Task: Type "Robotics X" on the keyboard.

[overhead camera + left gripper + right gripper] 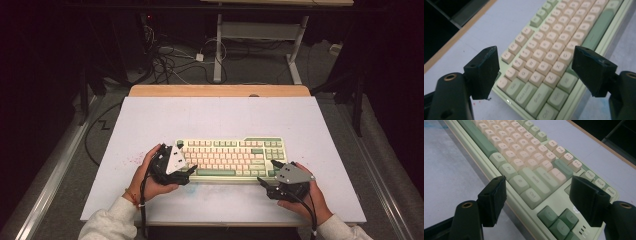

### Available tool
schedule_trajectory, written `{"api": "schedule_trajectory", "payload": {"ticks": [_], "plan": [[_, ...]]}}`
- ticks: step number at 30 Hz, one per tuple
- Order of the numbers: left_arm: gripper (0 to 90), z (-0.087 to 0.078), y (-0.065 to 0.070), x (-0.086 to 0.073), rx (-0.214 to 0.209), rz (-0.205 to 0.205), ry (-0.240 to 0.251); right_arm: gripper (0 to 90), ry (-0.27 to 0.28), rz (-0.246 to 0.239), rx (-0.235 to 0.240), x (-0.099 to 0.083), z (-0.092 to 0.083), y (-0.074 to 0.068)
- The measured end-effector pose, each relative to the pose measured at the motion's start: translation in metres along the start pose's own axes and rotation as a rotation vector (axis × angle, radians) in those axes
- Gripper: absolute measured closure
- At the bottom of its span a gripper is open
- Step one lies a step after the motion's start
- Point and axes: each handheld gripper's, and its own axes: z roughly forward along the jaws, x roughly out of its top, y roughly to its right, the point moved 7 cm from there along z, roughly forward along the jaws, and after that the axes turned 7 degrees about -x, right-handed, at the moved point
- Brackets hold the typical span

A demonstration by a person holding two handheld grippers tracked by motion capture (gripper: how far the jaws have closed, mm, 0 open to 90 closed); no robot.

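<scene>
My left gripper (192,169) and right gripper (264,182) flank the keyboard (231,156) ends, both released; contact with its edges seems absent, though shadowed.

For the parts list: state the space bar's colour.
Sage green, darker than the pale green case of the keyboard; the space bar shows best in the left gripper view.

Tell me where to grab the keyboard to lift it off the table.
Grip the keyboard by its two short ends, one tongs from each side. It lies flat and long, and the left tongs and right tongs already sit open near those ends.
</scene>
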Motion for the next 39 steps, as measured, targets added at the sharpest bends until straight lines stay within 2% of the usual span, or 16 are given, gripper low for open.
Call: {"api": "schedule_trajectory", "payload": {"ticks": [4, 8, 11, 15, 18, 19, 25, 28, 31, 39], "plan": [[20.9, -0.004, -0.001, -0.009, 0.002, -0.015, -0.005, 31.1, -0.006, 0.001, 0.001, 0.0, 0.001, 0.0], [19.6, -0.006, 0.001, -0.02, -0.004, -0.03, -0.031, 38.4, -0.013, -0.003, 0.013, 0.001, 0.001, -0.001], [19.2, -0.009, 0.002, -0.027, 0.009, -0.035, -0.035, 41.6, -0.007, 0.0, 0.044, 0.004, 0.002, -0.003], [19.1, -0.015, 0.003, -0.038, 0.015, -0.077, -0.026, 48.7, -0.008, 0.014, 0.089, 0.007, 0.003, -0.004], [18.8, -0.017, 0.006, -0.048, 0.017, -0.087, -0.044, 58.2, -0.009, 0.007, 0.12, 0.011, 0.004, -0.004], [18.6, -0.017, 0.008, -0.051, 0.008, -0.098, -0.043, 61.0, -0.013, 0.003, 0.118, 0.012, 0.005, -0.004], [18.1, -0.022, 0.013, -0.064, 0.006, -0.107, -0.072, 82.3, -0.026, -0.004, 0.168, 0.024, 0.015, -0.01], [18.1, -0.023, 0.013, -0.068, -0.004, -0.14, -0.068, 88.5, -0.037, -0.014, 0.189, 0.031, 0.022, -0.015], [18.1, -0.023, 0.014, -0.07, -0.005, -0.15, -0.075, 90.0, -0.045, -0.029, 0.201, 0.038, 0.033, -0.018], [18.1, -0.022, 0.015, -0.072, -0.011, -0.146, -0.082, 90.0, -0.071, -0.015, 0.212, 0.056, 0.06, -0.022]]}}
